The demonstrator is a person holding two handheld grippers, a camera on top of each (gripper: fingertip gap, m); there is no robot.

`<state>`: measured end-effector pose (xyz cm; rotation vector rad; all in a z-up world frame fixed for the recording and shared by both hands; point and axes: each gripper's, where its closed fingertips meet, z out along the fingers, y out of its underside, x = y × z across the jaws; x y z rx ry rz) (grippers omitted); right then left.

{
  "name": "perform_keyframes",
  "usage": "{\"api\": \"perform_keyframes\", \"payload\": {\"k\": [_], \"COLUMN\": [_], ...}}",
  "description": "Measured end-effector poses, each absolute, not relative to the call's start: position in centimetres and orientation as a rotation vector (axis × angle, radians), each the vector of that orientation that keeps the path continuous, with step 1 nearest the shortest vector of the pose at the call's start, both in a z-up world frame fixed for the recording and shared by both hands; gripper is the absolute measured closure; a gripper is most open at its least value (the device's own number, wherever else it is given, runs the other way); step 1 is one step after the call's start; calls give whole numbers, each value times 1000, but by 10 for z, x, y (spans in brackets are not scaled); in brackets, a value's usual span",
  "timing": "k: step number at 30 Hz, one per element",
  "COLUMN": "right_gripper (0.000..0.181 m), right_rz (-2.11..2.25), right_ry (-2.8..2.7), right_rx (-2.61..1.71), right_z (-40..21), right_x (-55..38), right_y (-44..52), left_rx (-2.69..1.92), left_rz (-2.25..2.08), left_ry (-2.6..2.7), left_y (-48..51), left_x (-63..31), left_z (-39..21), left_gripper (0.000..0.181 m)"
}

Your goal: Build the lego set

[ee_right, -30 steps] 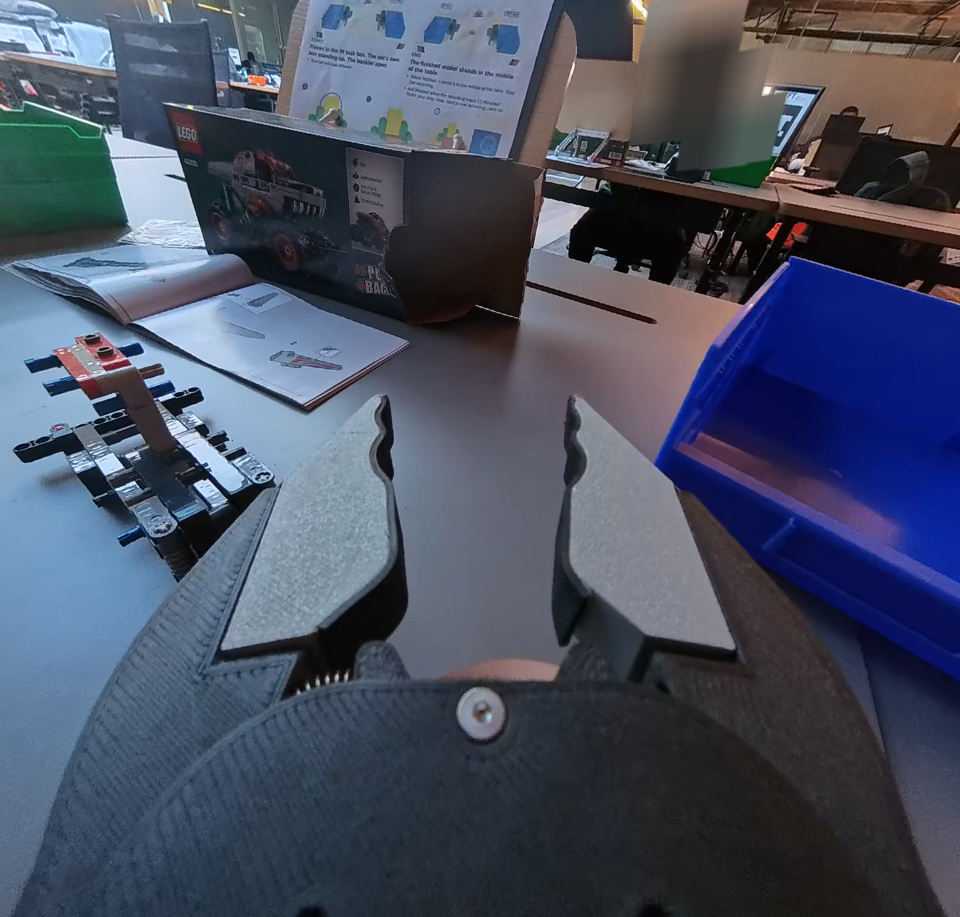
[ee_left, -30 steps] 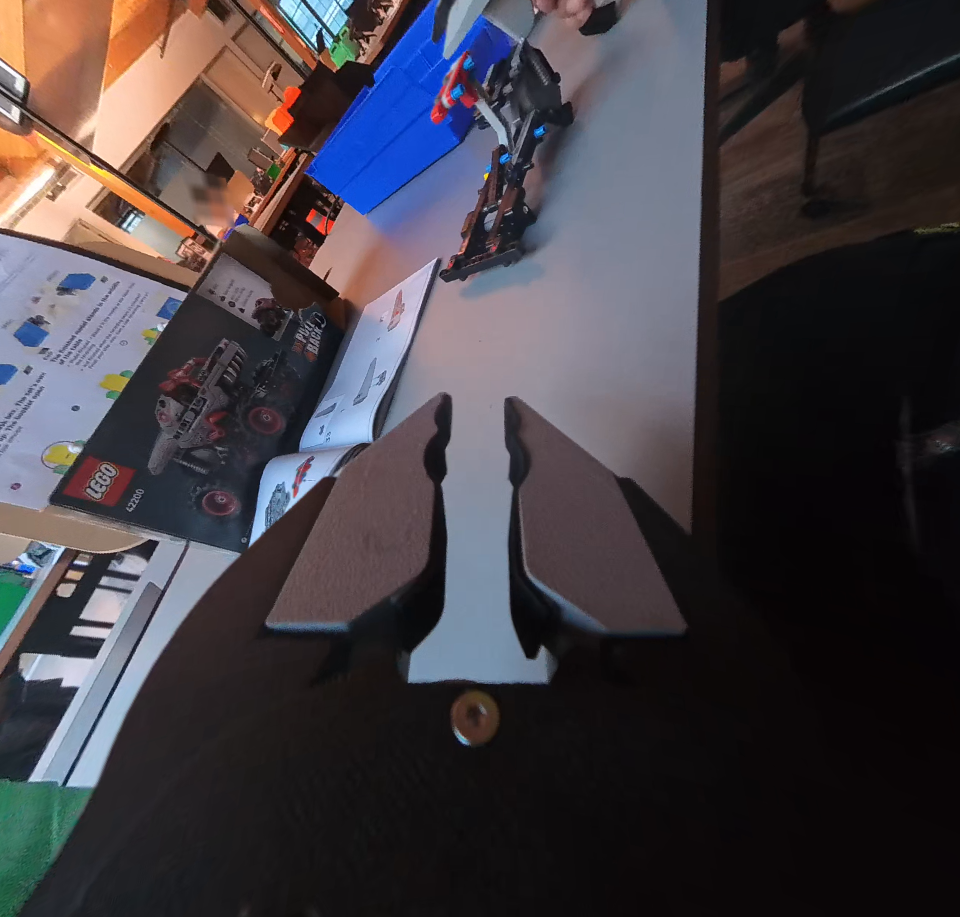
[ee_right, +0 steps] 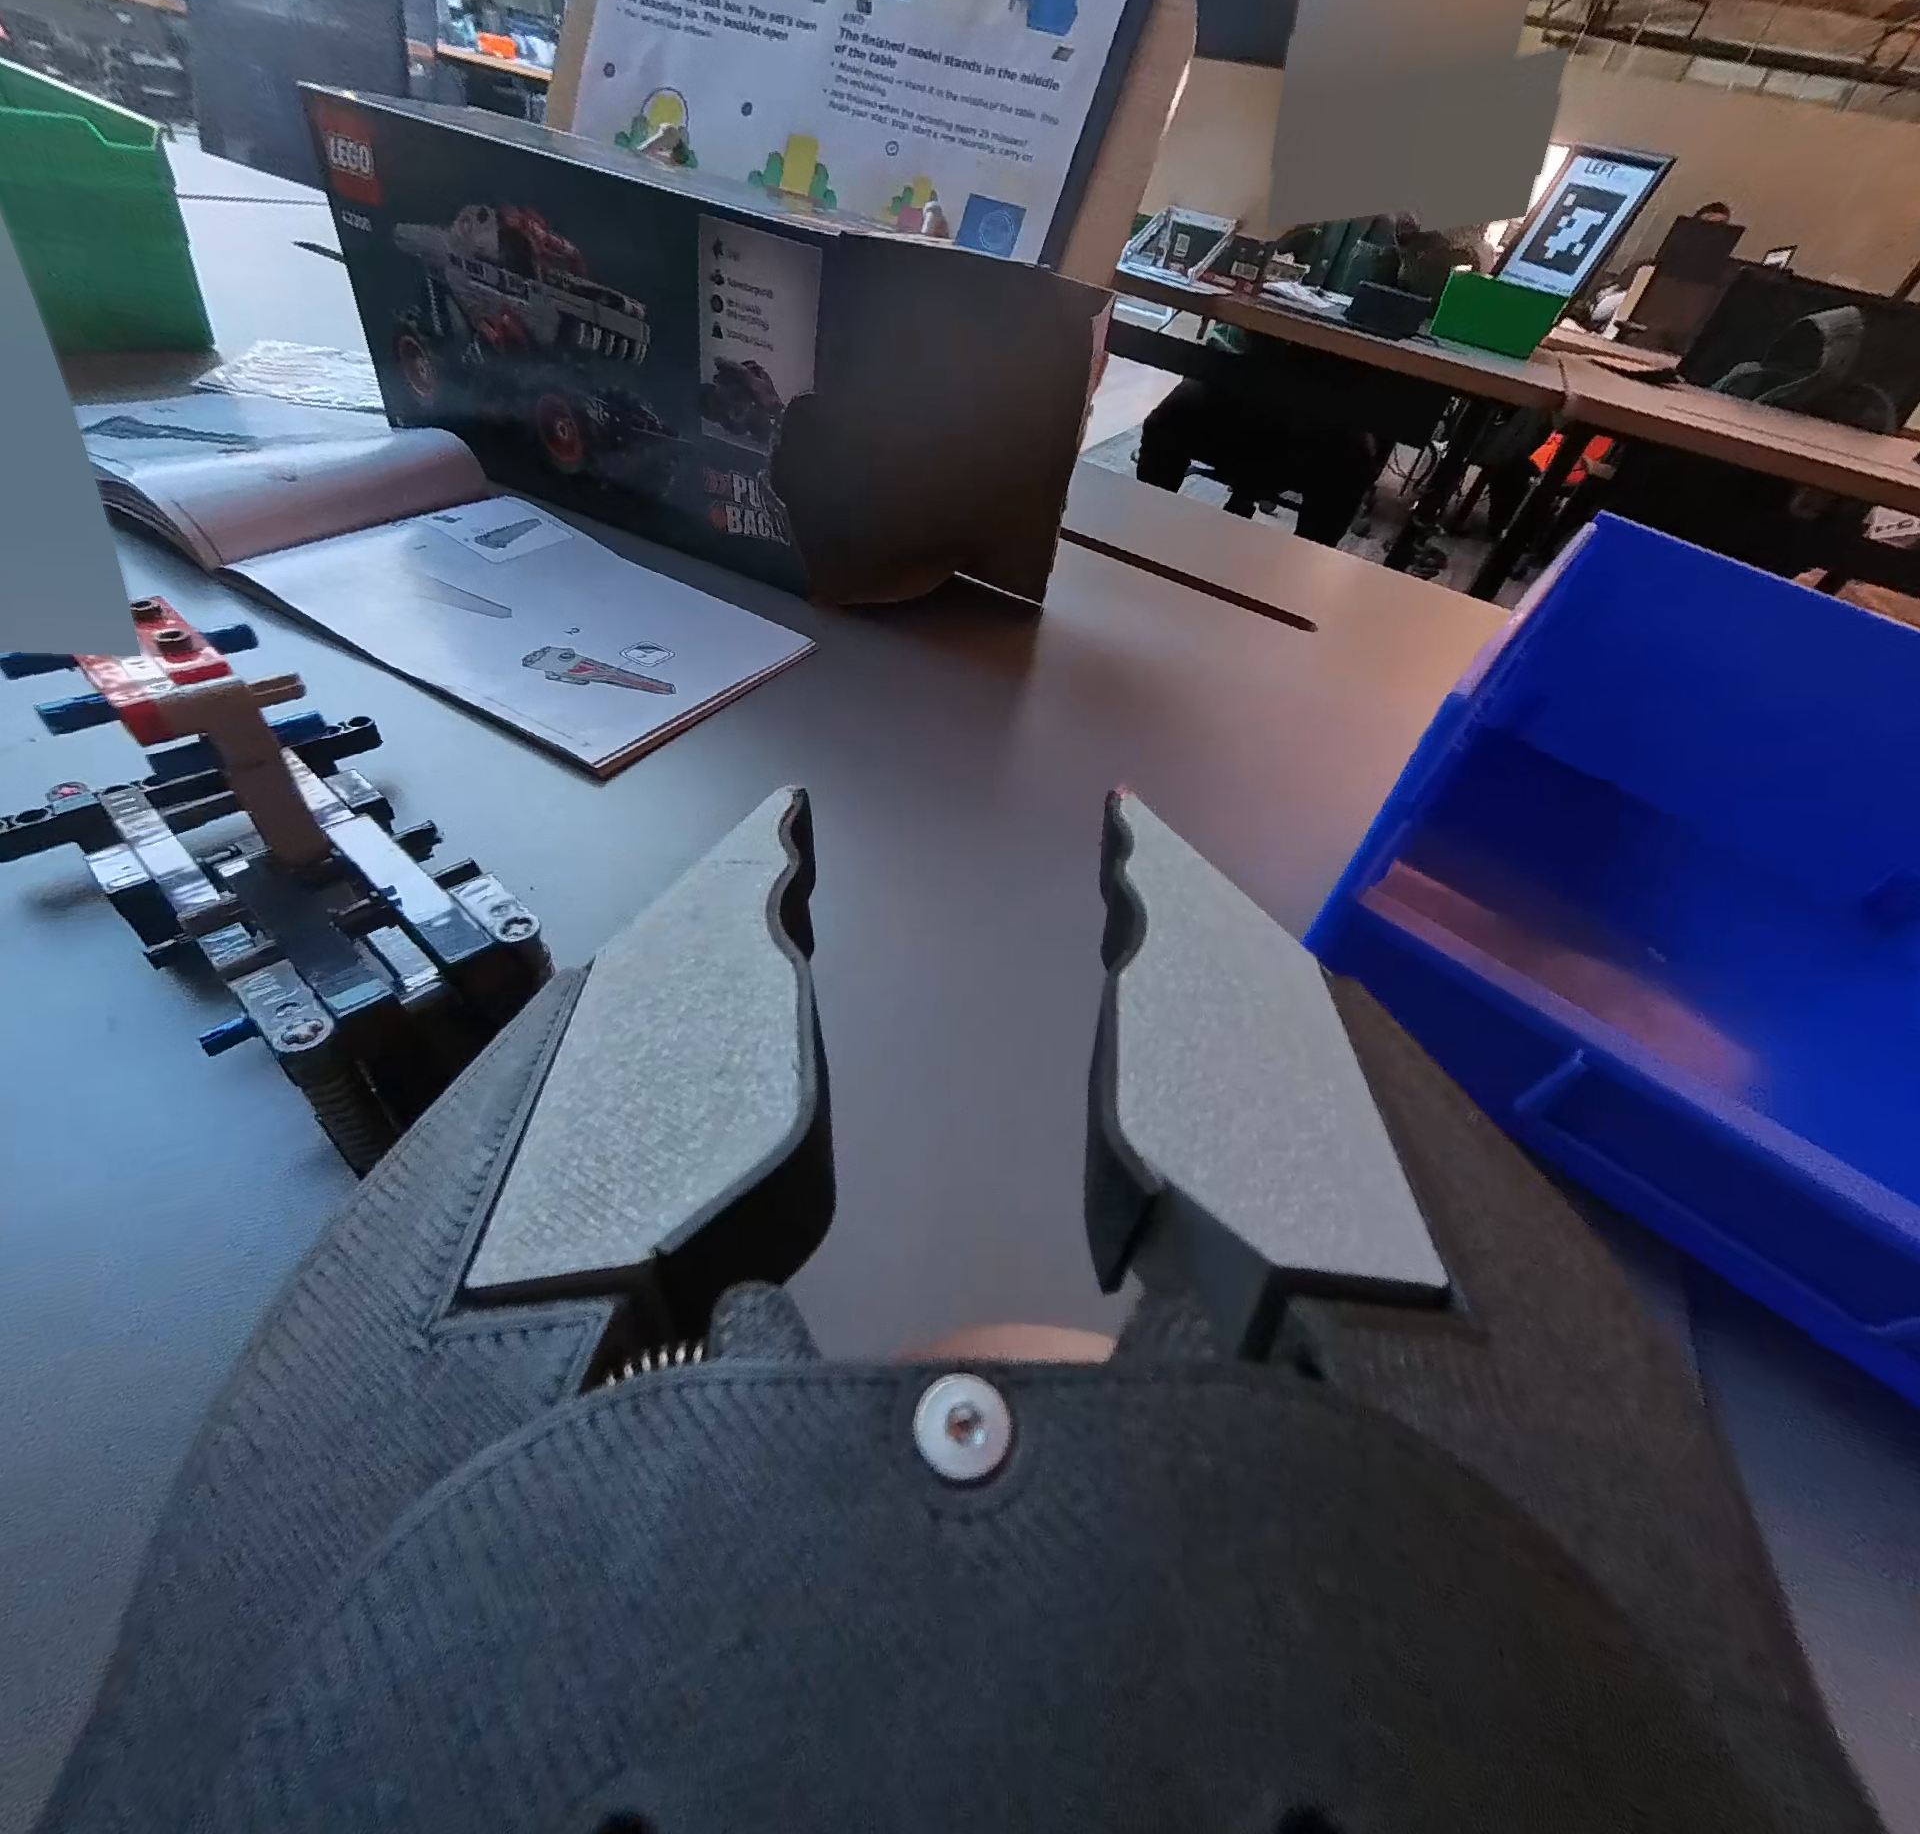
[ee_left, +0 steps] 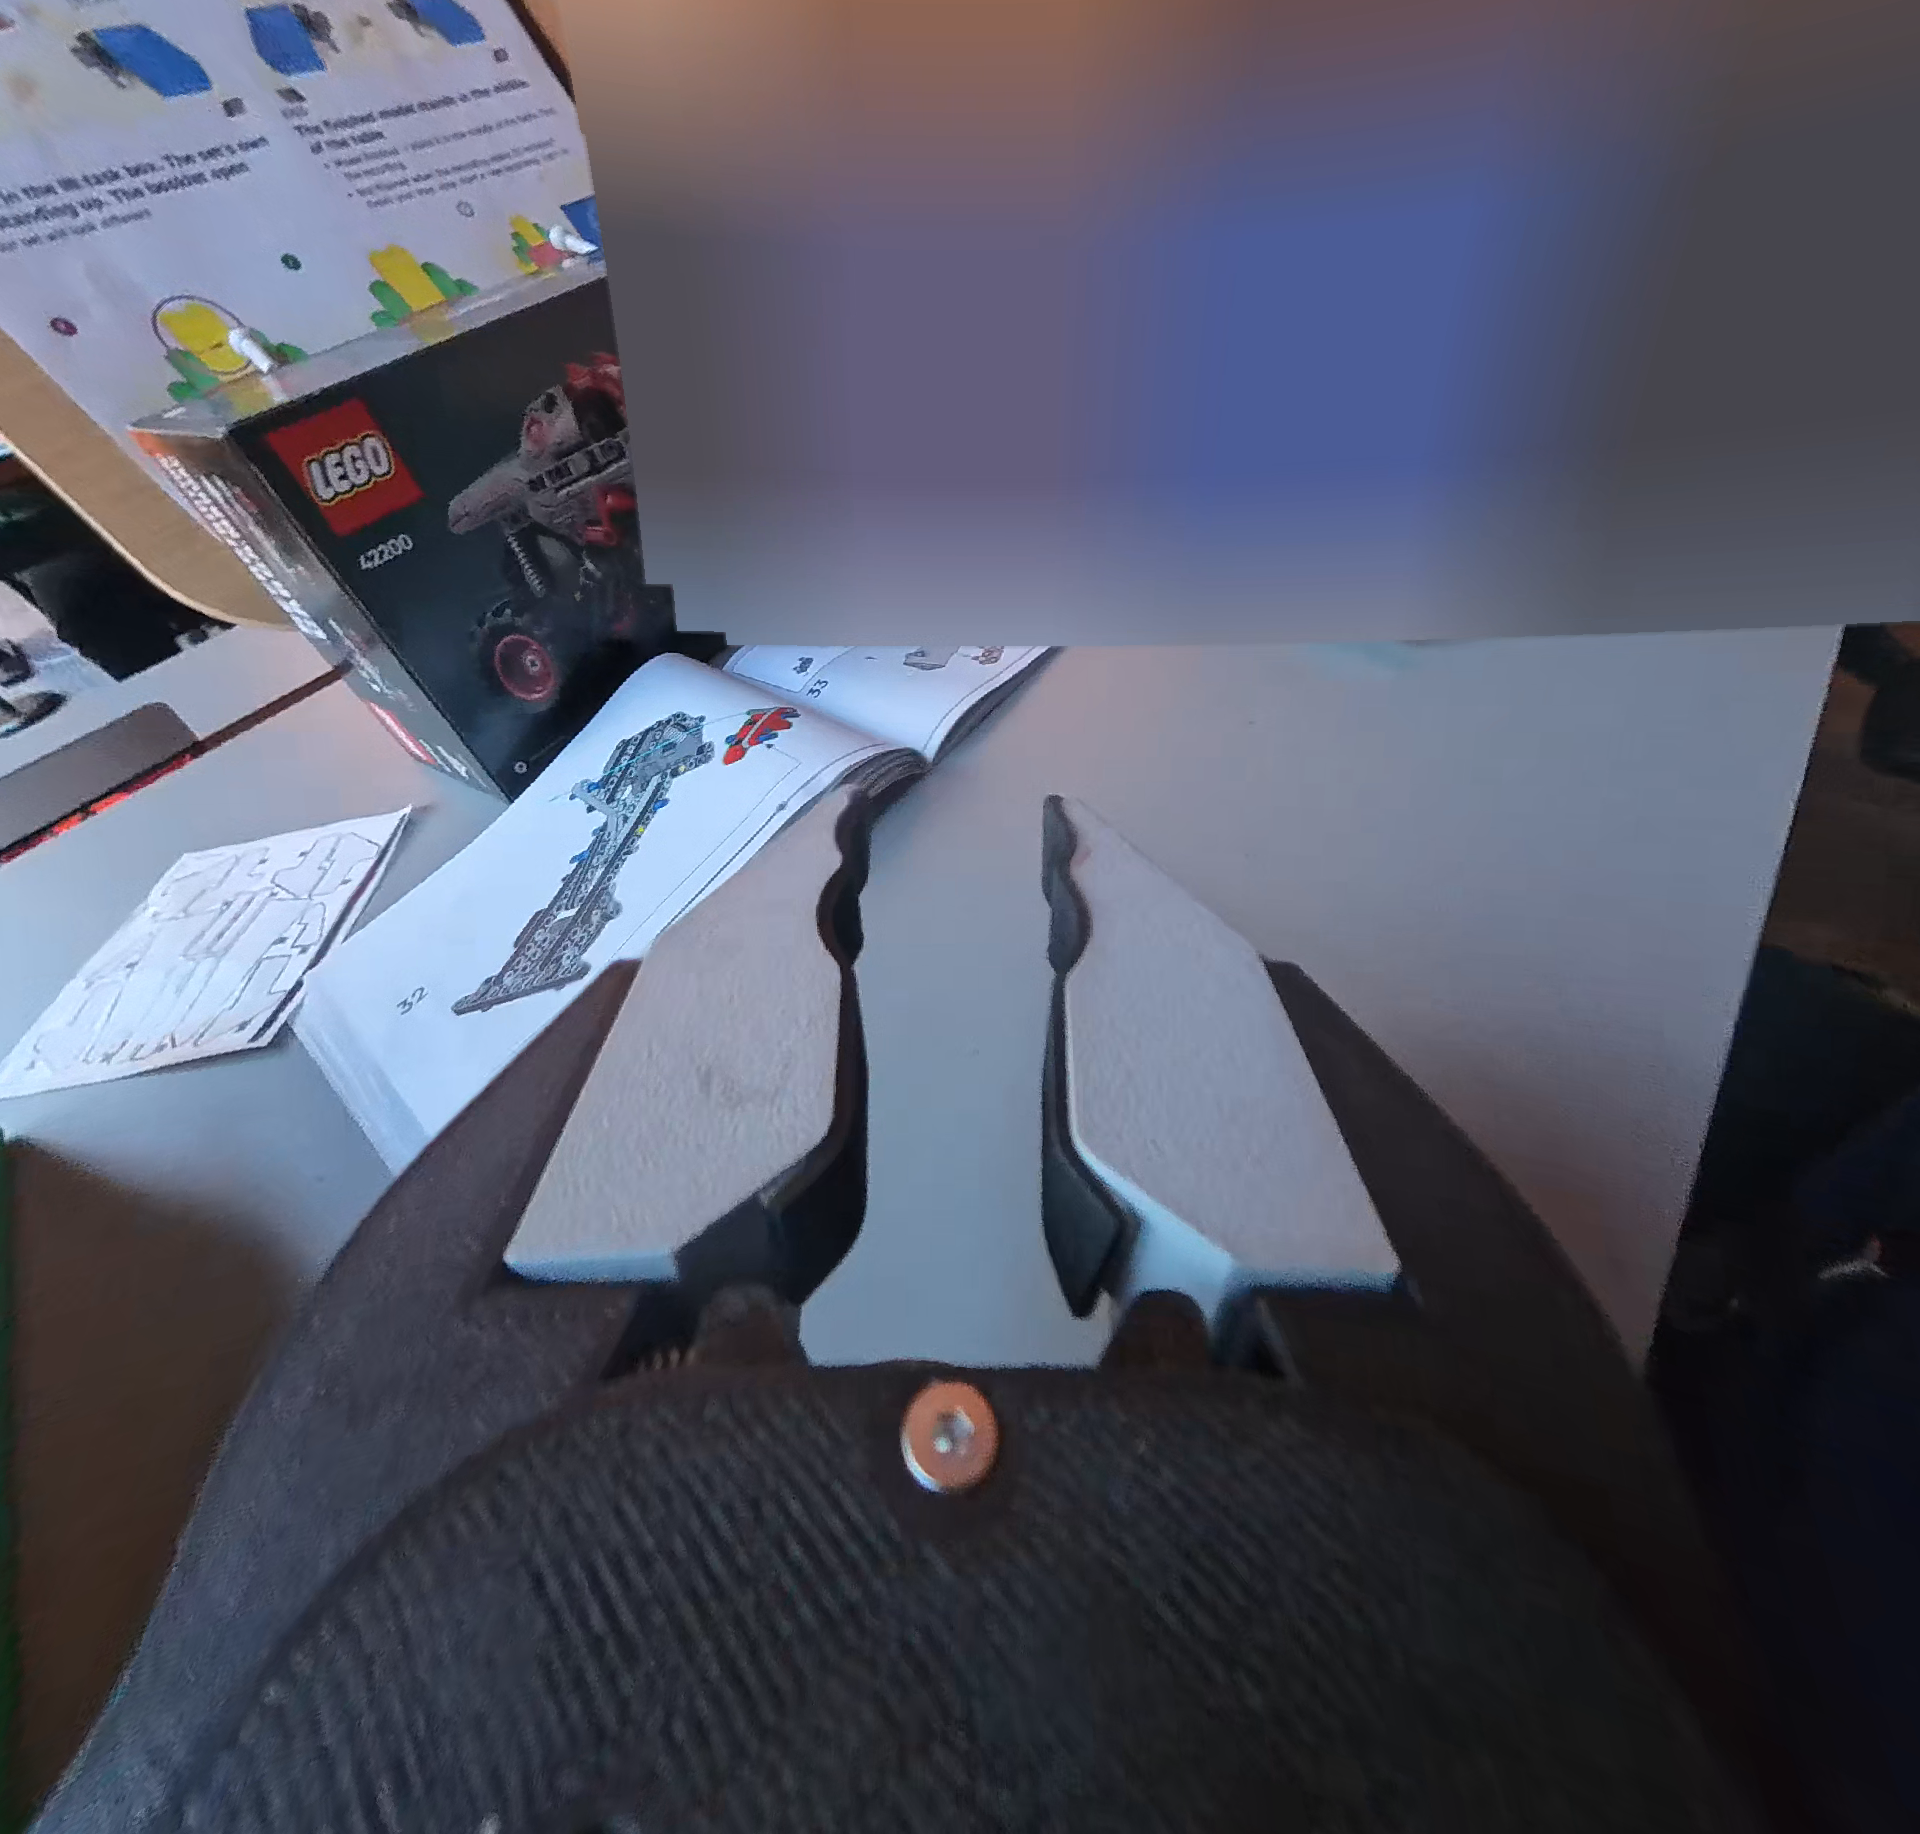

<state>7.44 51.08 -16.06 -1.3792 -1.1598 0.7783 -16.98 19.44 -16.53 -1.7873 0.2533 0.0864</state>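
Observation:
A partly built black Lego chassis [ee_right: 260,891] with a red piece, a tan beam and blue pins lies on the table, to the left of my right gripper [ee_right: 951,813]. That gripper is open and empty over bare tabletop. My left gripper [ee_left: 951,823] is open and empty, low over the table, next to the open instruction booklet [ee_left: 613,849]. The booklet also shows in the right wrist view [ee_right: 499,600]. The chassis is hidden in the left wrist view.
The dark set box [ee_right: 665,350] stands behind the booklet, with an instruction sheet on a cardboard stand [ee_right: 862,49] behind it. A blue bin [ee_right: 1662,901] sits right of my right gripper. A green bin [ee_right: 94,226] is far left. A sticker sheet [ee_left: 197,953] lies left of the booklet. The table edge [ee_left: 1725,1005] runs along the right. The gap from one gripper's tips to the other's is roughly 40 centimetres.
My left gripper has swung left and levelled out, from facing the chassis to facing the booklet and box, and its jaws have opened wider. My right gripper has opened slightly and barely moved.

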Motion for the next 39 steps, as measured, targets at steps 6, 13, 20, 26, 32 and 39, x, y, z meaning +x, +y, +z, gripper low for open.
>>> {"api": "perform_keyframes", "payload": {"k": [6, 13, 20, 26, 32, 39], "right_gripper": [133, 166, 181, 181, 181, 181], "right_rz": [785, 718, 617, 597, 615, 600], "right_ry": [-1124, -1167, -1178, -1143, -1057, -800], "right_rx": [-1417, -1420, -1395, -1393, -1356, -1199], "right_z": [-161, -167, -168, -165, -151, -84], "right_x": [78, 77, 80, 84, 96, 144], "right_y": [518, 519, 525, 530, 530, 474], "left_rx": [-1799, -1808, -1823, -1831, -1841, -1825], "left_rz": [76, 55, 49, 58, 98, 71], "left_ry": [236, 228, 234, 247, 263, 288], "left_y": [195, 196, 198, 199, 200, 195], "left_x": [-172, -173, -174, -173, -172, -167], "left_z": [-166, -167, -170, -171, -174, -172], "left_gripper": [148, 148, 148, 148, 144, 142]}}
